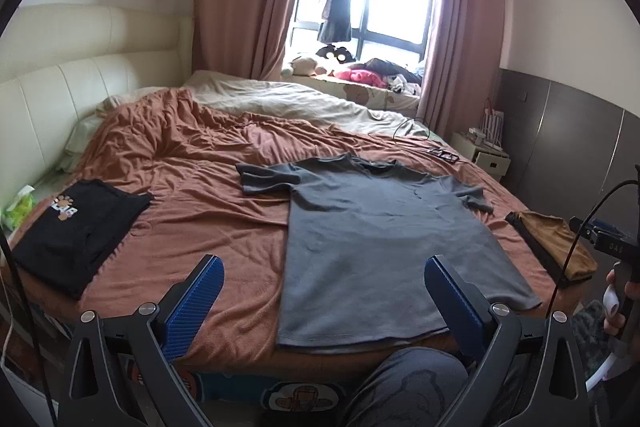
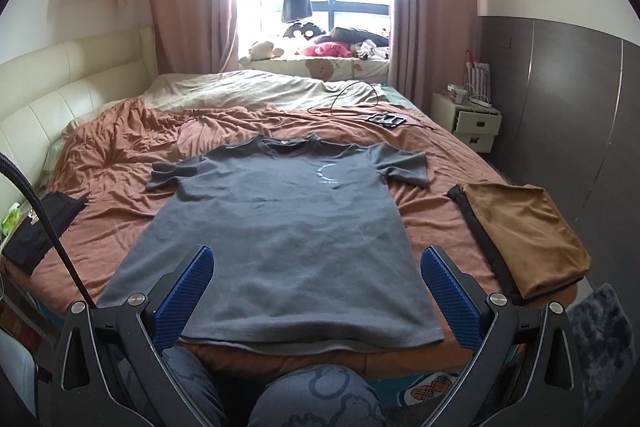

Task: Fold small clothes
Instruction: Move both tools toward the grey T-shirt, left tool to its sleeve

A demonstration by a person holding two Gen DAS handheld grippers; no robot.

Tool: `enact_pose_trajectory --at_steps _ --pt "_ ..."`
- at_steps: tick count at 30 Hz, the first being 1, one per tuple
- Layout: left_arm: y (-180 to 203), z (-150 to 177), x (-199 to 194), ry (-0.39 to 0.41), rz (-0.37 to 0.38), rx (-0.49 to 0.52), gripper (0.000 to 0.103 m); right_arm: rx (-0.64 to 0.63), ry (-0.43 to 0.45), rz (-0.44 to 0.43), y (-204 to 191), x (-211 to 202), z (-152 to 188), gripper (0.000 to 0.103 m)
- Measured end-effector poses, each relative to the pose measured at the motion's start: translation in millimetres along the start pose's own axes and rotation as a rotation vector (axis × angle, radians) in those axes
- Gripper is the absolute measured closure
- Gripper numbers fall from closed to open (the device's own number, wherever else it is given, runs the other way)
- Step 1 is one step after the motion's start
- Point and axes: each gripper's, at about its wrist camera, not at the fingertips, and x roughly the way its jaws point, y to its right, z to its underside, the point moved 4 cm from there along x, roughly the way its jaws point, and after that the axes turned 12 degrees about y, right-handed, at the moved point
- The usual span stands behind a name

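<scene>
Grey tee (image 2: 280, 227) lies flat, face up, on the rust-brown bedspread (image 1: 192, 187), hem at the near bed edge, collar far, both sleeves spread. Left gripper (image 1: 324, 301) hangs over the near edge w/ jaws wide apart, nothing between them; right gripper (image 2: 316, 291) same, spread wide above the hem, not touching cloth. Open bedspread left of the tee up to the folded black shirt (image 1: 76, 227) near the left edge. Folded tan garment (image 2: 524, 235) sits at the right edge, just apart from the tee. Nightstand (image 2: 468, 123) far right, top drawer ajar, contents not visible.
</scene>
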Motion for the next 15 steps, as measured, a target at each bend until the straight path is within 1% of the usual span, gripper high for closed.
enact_pose_trajectory --at_steps 2,6,8,12,15 --pt "-5 -2 13 -0.003 -0.018 -0.015 0.002 0.003 -0.013 0.010 1 12 -2 0.000" --pt "-16 -11 35 0.024 -0.032 -0.038 0.002 0.001 -0.029 0.015 -2 31 -12 0.000" --pt "-21 -17 49 0.020 -0.062 -0.034 0.002 0.028 -0.033 -0.006 -2 41 -18 0.000" --pt "-33 -28 70 0.026 -0.082 -0.070 0.002 0.056 -0.028 -0.053 2 58 -30 0.000" --pt "-37 -35 90 0.004 -0.101 -0.040 0.002 0.058 -0.008 -0.068 5 73 -33 0.000"
